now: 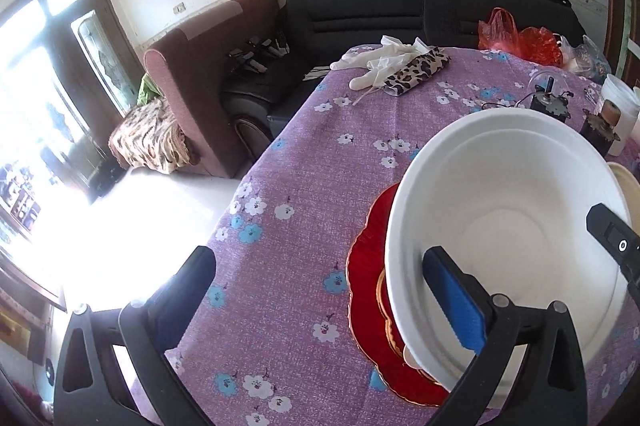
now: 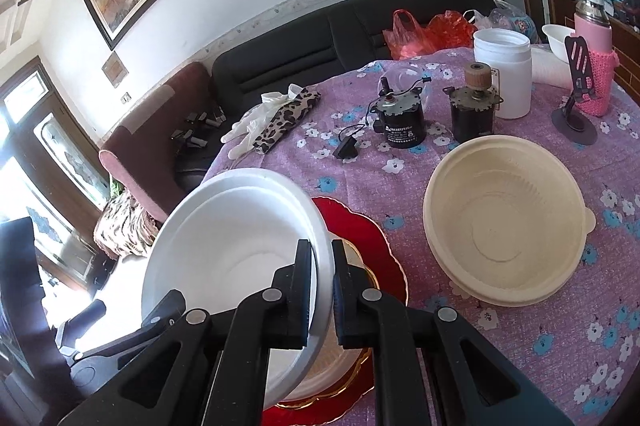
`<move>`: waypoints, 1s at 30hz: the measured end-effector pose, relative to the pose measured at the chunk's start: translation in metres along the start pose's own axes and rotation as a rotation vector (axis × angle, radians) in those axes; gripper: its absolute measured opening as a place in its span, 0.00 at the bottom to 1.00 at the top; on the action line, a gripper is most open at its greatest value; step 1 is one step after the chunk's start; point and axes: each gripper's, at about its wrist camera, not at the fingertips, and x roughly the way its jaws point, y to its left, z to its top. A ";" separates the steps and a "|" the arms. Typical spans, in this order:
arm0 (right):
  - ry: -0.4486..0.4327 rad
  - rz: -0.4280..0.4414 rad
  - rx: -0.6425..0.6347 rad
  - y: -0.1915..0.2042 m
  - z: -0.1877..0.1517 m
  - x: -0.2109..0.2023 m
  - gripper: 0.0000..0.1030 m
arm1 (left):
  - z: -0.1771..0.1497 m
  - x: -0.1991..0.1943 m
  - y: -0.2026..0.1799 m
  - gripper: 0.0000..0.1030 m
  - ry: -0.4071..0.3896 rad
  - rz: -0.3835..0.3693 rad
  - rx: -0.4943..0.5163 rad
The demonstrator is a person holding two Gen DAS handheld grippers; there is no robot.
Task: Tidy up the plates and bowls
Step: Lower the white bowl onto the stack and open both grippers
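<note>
Overhead — white bowl [image 2: 224, 250] rim between right fingers [image 2: 304, 290]

Open purple tabletop [image 1: 304, 210] runs along its left edge, bare up to the gloves [image 1: 376, 62] at the far corner. Toward the far right edge, two motors [image 2: 400, 122], a white jar [image 2: 505, 74] and the cream bowl [image 2: 505, 222] crowd the way.

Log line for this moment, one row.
right gripper: shut on white bowl rim | bowl: tilted over red plate | left gripper: open | cream bowl: on table
</note>
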 end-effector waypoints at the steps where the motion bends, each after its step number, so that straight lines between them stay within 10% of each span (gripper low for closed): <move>1: 0.001 0.013 0.015 -0.002 0.000 0.000 0.10 | -0.001 -0.001 -0.003 1.00 -0.005 0.010 0.016; 11: -0.009 0.092 0.134 -0.023 0.004 -0.002 0.09 | -0.002 -0.001 -0.005 1.00 0.034 -0.109 0.060; 23: 0.024 0.045 0.104 -0.024 0.002 0.010 0.10 | -0.002 0.033 0.035 1.00 0.210 -0.366 -0.206; 30: 0.013 -0.042 0.009 -0.011 0.000 0.010 0.20 | 0.004 0.025 0.038 1.00 0.142 -0.286 -0.199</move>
